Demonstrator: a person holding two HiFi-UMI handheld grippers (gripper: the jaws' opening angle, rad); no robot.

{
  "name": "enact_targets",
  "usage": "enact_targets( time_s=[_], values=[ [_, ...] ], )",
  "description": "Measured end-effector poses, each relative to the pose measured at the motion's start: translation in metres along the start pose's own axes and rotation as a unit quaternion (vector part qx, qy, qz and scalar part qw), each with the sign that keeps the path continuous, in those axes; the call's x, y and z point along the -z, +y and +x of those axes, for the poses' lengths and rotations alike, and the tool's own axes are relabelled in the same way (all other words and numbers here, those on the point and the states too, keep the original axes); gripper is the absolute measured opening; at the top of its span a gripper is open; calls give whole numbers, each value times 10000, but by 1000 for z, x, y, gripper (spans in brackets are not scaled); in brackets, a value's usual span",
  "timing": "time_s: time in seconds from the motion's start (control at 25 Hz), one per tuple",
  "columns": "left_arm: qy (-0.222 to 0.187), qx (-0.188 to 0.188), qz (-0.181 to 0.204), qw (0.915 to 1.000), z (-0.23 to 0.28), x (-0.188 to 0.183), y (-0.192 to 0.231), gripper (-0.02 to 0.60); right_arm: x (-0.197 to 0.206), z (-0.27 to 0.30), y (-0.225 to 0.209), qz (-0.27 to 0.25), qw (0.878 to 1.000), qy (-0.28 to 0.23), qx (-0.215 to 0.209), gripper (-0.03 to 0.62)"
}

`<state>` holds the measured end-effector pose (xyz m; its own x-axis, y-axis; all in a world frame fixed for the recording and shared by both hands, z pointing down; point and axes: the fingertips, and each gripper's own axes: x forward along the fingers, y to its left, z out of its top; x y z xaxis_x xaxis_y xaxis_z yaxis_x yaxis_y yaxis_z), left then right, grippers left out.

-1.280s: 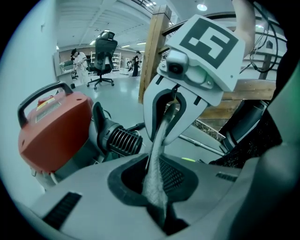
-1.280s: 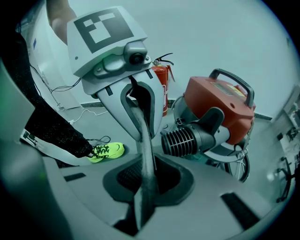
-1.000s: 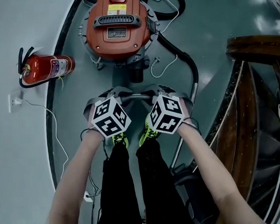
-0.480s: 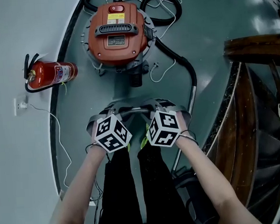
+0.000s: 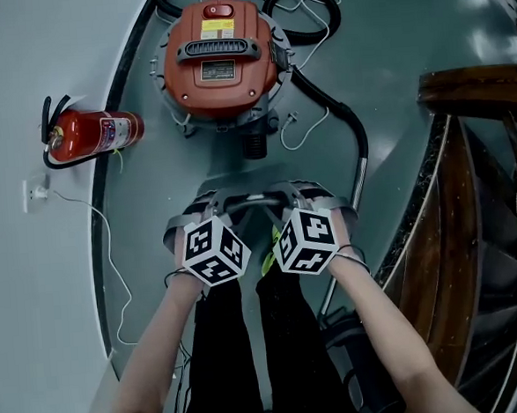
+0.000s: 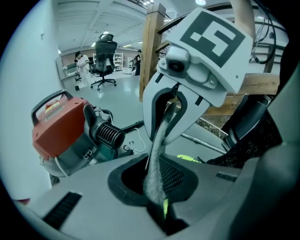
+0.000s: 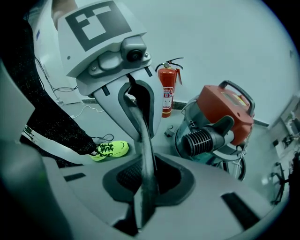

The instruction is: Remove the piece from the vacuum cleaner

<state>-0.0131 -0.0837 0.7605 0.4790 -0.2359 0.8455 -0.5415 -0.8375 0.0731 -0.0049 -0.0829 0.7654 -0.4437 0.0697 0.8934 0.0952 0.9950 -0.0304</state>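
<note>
L gripper (image 5: pixel 208 215) & R gripper (image 5: pixel 295 206) both clamp ends of bent tube (image 5: pixel 252 201), held near, well apart from vac (image 5: pixel 219 58) at far side. Risk: uneven pull twists tube out of one grip. Hose (image 5: pixel 352 133) at right could snag feet.

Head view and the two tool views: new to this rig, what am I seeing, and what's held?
No robot here: a person holds a tool in each hand. The head view looks down from the person's head. The other two pictures come from a camera riding on each tool, looking along its jaws, so each shows the opposite tool. On the grey floor stands an orange vacuum cleaner with its black hose, and a red fire extinguisher lies beside it. The left tool and the right tool are each shut on one end of a short grey metal tube, held clear of the vacuum cleaner.
</note>
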Motion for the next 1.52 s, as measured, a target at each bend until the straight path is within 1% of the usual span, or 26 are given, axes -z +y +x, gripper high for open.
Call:
enact_targets(
  time_s=[0.12, 0.32, 0.48, 1.0, 1.2, 1.36, 1.52],
  values=[
    [78, 3, 13, 10000, 12, 11, -2, 46, 6, 15, 4, -6, 10000, 41, -15, 52],
    [120, 26, -87, 9999, 27, 26, -4, 46, 14, 35, 8, 21, 10000, 36, -78, 52],
    [79, -27, -163, 9998, 37, 32, -3, 46, 19, 46, 8, 126, 9999, -30, -95, 54],
    [65, 100, -383, 9992, 68, 49, -4, 46, 38, 76, 8, 343, 9991, -19, -231, 54],
    [103, 218, -443, 9987, 81, 57, 1, 47, 43, 90, 4, 629, 9975, -47, -325, 54],
    [165, 315, -467, 9983, 92, 66, 4, 46, 47, 104, 3, 728, 9965, 1, -403, 55],
    [165, 403, -611, 9972, 100, 73, 2, 48, 51, 113, 6, 838, 9951, 42, -526, 57]
  ],
)
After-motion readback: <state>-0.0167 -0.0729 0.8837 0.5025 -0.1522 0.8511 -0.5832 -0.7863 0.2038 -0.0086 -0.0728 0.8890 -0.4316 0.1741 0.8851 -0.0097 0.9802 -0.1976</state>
